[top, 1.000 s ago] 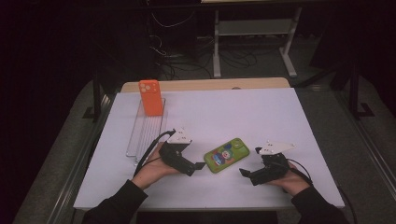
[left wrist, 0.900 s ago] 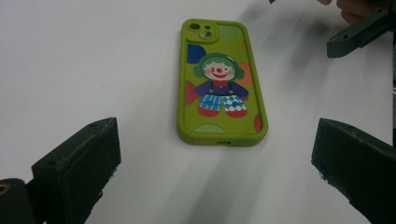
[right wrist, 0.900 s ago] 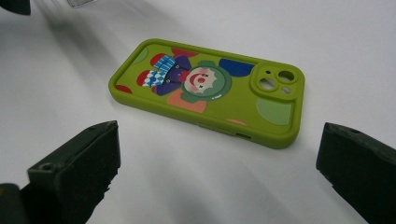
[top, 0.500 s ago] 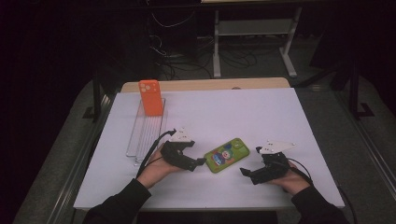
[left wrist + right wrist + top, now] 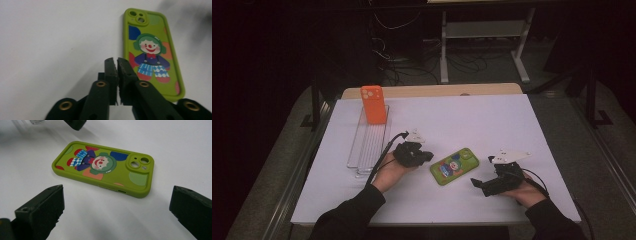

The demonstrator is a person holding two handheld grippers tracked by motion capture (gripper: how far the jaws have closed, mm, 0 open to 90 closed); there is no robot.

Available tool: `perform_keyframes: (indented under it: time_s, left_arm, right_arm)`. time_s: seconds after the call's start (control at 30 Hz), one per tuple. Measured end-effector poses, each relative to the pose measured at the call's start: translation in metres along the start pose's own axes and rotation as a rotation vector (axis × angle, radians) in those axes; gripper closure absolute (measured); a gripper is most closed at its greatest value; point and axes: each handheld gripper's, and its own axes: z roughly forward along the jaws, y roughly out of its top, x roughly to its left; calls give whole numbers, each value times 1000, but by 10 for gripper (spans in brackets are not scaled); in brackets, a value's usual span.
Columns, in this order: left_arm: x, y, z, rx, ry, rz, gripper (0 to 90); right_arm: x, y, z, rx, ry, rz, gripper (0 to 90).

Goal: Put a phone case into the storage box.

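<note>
A green phone (image 5: 454, 166) with a clown picture on its case lies flat, back up, near the table's front middle. My left gripper (image 5: 428, 156) sits just left of the phone. Its jaws have just been closing and now stand shut (image 5: 117, 61) with nothing between them, beside the phone's (image 5: 150, 50) lower edge. My right gripper (image 5: 483, 171) rests to the phone's right, open wide (image 5: 117, 192), with its jaws facing the phone's (image 5: 105, 167) long side from a short way off.
An orange phone (image 5: 374, 104) stands upright at the far end of a clear slotted rack (image 5: 367, 145) on the left of the white table (image 5: 492, 120). Stands and cables fill the dark floor behind the table.
My left gripper has moved right toward the green phone and its jaws have gone from open to shut. The right gripper and the phone have stayed put.
</note>
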Motion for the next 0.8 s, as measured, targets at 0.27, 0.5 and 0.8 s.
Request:
perform_keyframes:
  time_s: [0.27,0.5,0.8]
  left_arm:
    - [1,-3,12,16,-25,-20,894]
    - [-5,-4,17,27,-47,-32,895]
    - [-21,-2,23,51,-132,-16,895]
  right_arm:
    - [-4,1,-2,-8,-4,7,0]
    - [-7,4,-6,-25,-6,9,0]
    - [-7,6,-7,-31,-7,17,0]
